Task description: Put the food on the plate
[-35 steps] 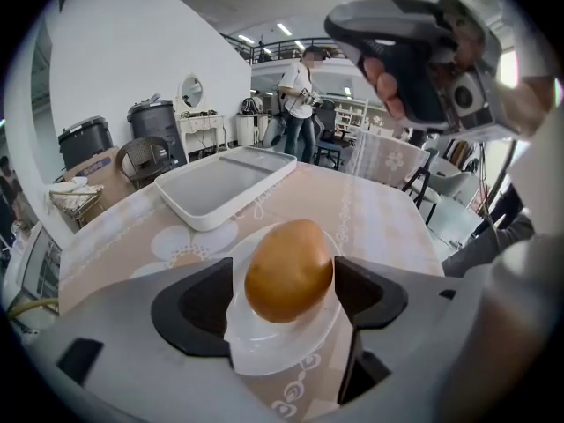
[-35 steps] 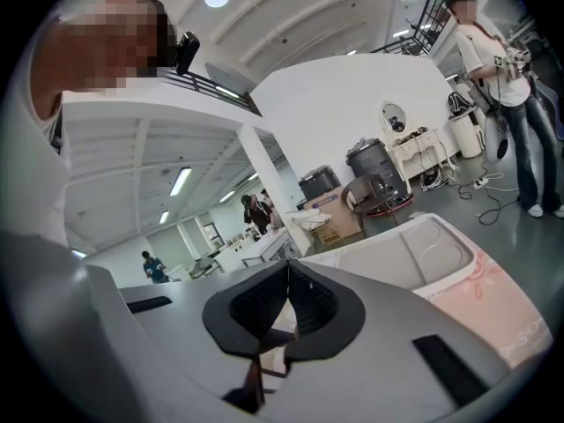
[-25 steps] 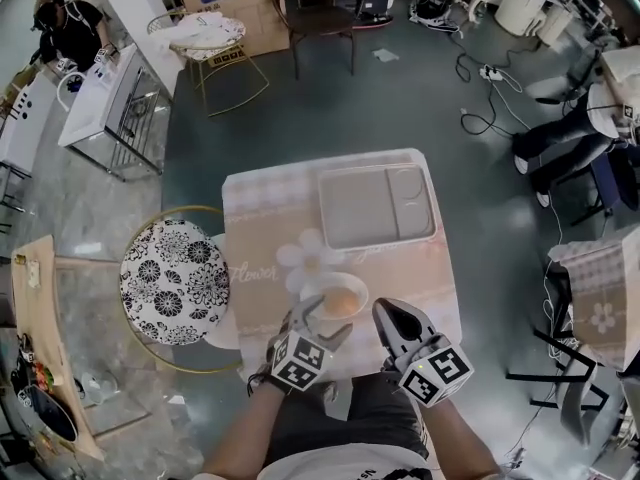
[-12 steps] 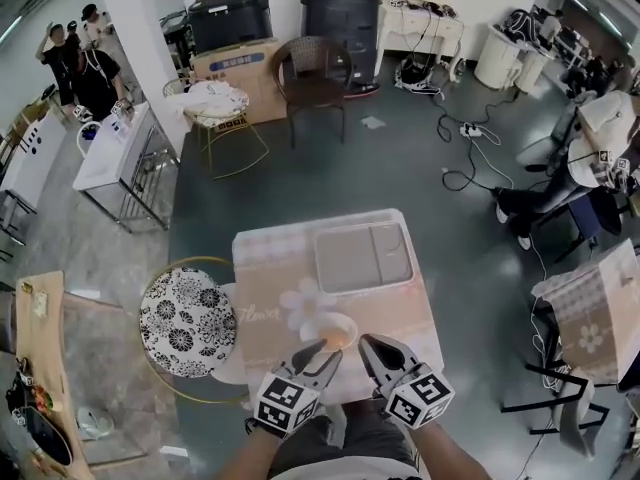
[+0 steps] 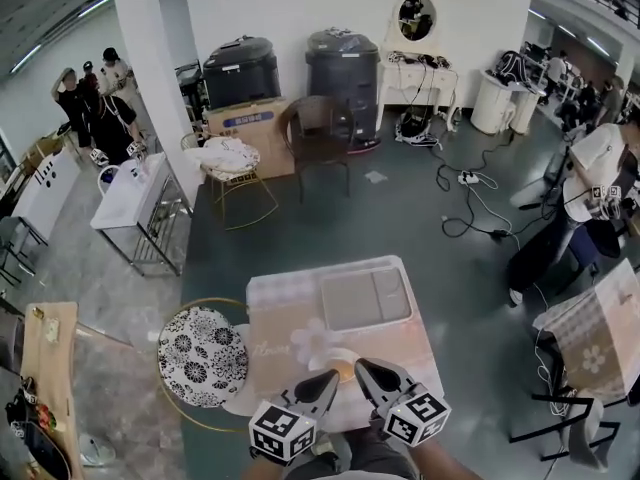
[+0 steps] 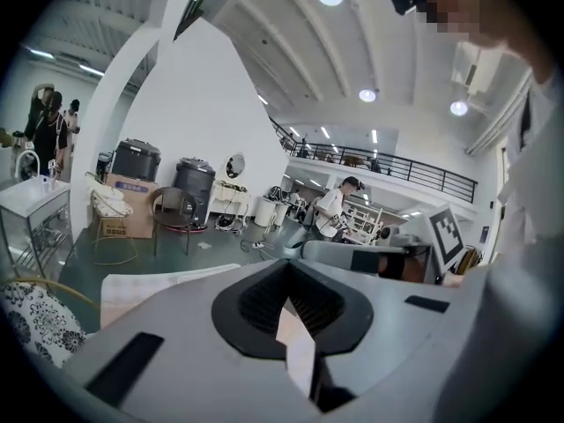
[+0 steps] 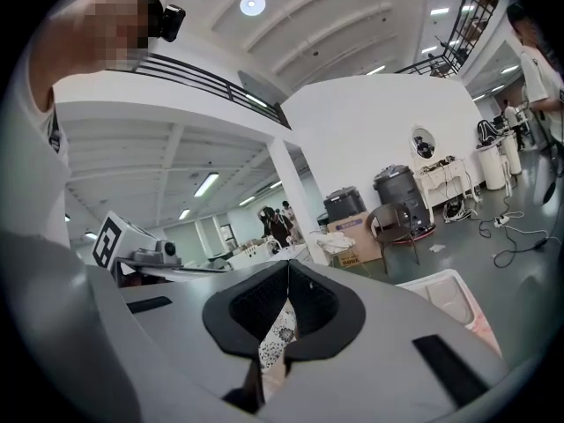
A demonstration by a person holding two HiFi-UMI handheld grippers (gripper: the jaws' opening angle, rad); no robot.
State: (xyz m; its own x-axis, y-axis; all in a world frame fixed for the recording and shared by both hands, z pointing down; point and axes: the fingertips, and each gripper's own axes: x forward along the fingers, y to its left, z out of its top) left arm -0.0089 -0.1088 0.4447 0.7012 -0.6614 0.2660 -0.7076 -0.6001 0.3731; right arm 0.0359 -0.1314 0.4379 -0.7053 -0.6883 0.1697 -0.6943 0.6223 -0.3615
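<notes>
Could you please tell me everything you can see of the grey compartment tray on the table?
The tray is a pale grey rectangle with rounded corners and a raised rim, plastic by its look. A large compartment fills its left part, narrower ones its right; all look empty. It lies flat on the far half of the cloth-covered table, touching nothing else, and stands apart from the bowl.

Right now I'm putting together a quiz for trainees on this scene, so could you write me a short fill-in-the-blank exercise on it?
1. The jaws of the left gripper and the right gripper are both ___.
2. The orange food lies in a ___ just ahead of the grippers.
3. The grey tray holds ___.
Missing words: shut; bowl; nothing.
</notes>
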